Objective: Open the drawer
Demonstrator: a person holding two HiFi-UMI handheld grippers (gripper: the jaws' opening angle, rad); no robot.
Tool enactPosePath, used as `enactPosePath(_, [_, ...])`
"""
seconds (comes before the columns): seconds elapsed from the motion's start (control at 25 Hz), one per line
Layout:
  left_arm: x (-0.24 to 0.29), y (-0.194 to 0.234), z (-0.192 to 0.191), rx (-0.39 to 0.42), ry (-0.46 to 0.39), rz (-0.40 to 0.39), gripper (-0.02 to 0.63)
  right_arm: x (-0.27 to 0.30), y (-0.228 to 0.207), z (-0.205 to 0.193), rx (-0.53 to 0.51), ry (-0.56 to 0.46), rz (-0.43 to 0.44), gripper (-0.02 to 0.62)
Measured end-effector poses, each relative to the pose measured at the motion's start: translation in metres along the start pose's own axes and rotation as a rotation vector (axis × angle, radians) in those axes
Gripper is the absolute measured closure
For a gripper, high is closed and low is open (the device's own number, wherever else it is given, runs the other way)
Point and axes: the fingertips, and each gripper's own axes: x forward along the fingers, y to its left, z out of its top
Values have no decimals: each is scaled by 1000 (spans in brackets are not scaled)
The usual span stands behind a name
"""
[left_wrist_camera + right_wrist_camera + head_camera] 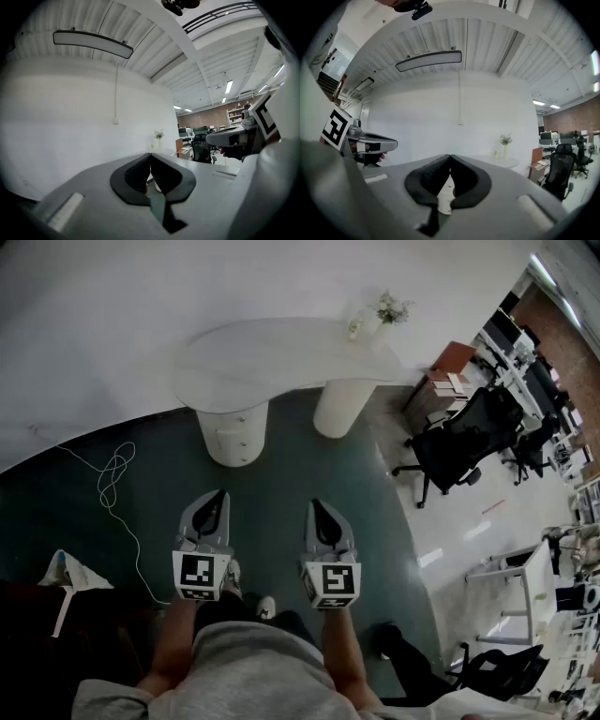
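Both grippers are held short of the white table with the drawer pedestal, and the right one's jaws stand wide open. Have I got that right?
Not quite. The right gripper has its jaws closed together with nothing between them, as the right gripper view shows. The rest holds: it and the left gripper are short of the white table and its drawer pedestal.

All 3 views facing white table [281,357]
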Motion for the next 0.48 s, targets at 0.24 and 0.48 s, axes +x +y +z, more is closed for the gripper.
enactPosePath(0.24, [4,-14,2,-2,-2,-6,595,-5,-11,1,-4,-5,0,592])
enactPosePath(0.48, [7,-33,6,3,-3,-17,595,-20,-27,-1,-14,1,-17,592])
